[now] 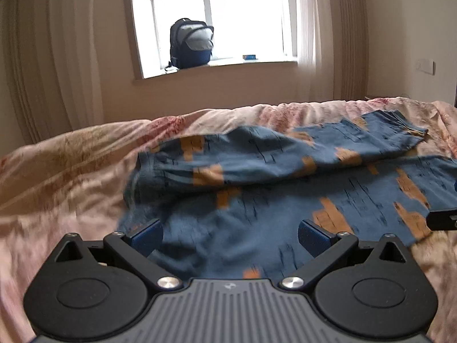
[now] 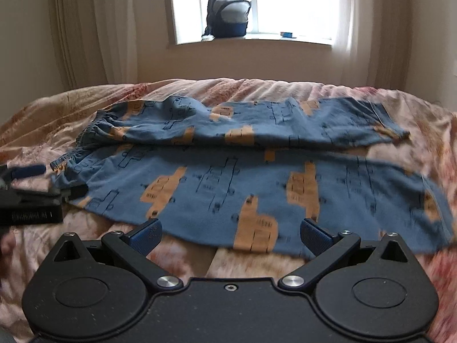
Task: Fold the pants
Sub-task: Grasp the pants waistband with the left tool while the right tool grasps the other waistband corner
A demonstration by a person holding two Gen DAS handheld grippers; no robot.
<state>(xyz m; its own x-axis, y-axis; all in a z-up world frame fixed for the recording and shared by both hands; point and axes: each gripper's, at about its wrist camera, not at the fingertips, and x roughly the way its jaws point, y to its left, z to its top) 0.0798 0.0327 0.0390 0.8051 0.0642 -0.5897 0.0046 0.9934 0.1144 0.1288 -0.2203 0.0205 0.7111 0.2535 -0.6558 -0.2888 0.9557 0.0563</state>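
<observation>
Blue pants with orange patches [image 2: 228,171] lie spread across the bed, waistband [image 2: 91,131] at the left, leg ends at the right. The far leg lies partly over the near one. The pants also show in the left wrist view [image 1: 257,200]. My left gripper [image 1: 230,234] is open and empty above the waist end of the pants. My right gripper [image 2: 230,233] is open and empty at the near edge of the near leg. The left gripper shows at the left edge of the right wrist view [image 2: 28,194]; part of the right gripper shows at the right edge of the left wrist view [image 1: 442,218].
The bed has a pink floral cover [image 2: 85,100]. Behind it is a wall with a window; a dark backpack [image 2: 228,14] and a small blue box [image 2: 287,34] sit on the sill. Curtains [image 2: 85,28] hang on both sides.
</observation>
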